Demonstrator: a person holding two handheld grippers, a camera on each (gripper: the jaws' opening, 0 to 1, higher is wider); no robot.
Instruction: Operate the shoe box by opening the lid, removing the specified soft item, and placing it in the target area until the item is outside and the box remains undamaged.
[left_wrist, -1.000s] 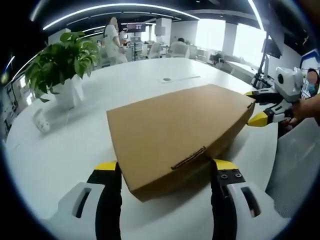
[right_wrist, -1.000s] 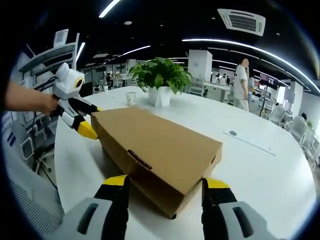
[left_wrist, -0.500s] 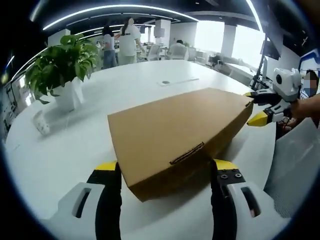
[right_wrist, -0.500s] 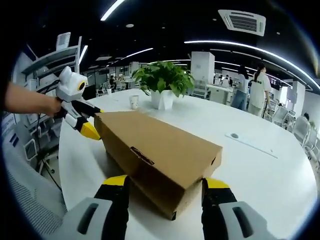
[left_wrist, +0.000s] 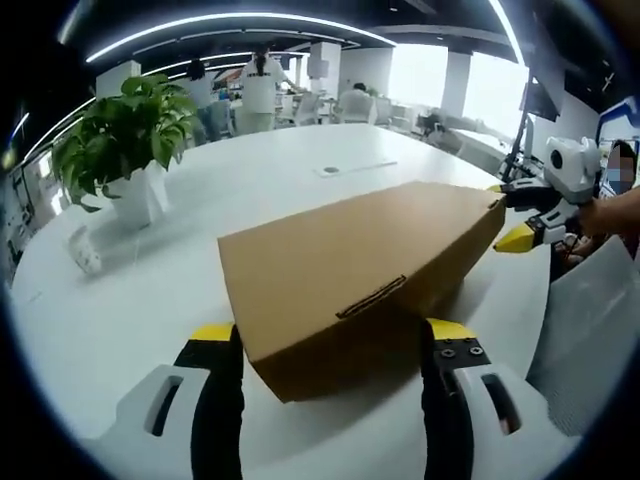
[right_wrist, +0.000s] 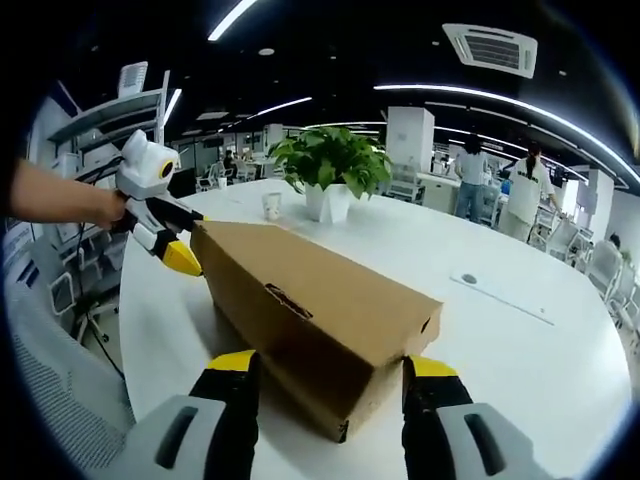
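A large white bench fills an open office with a dark ceiling, long light strips and a ceiling vent. Bright windows glow beyond its far edge, near white pillars.

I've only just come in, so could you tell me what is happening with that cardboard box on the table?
A person is working a brown shoe box on a white round table with a hand-held tool at each end. The left tool and the right tool each have open jaws either side of a box corner. The lid looks tilted up along one side. A potted plant and a small cup stand beyond.
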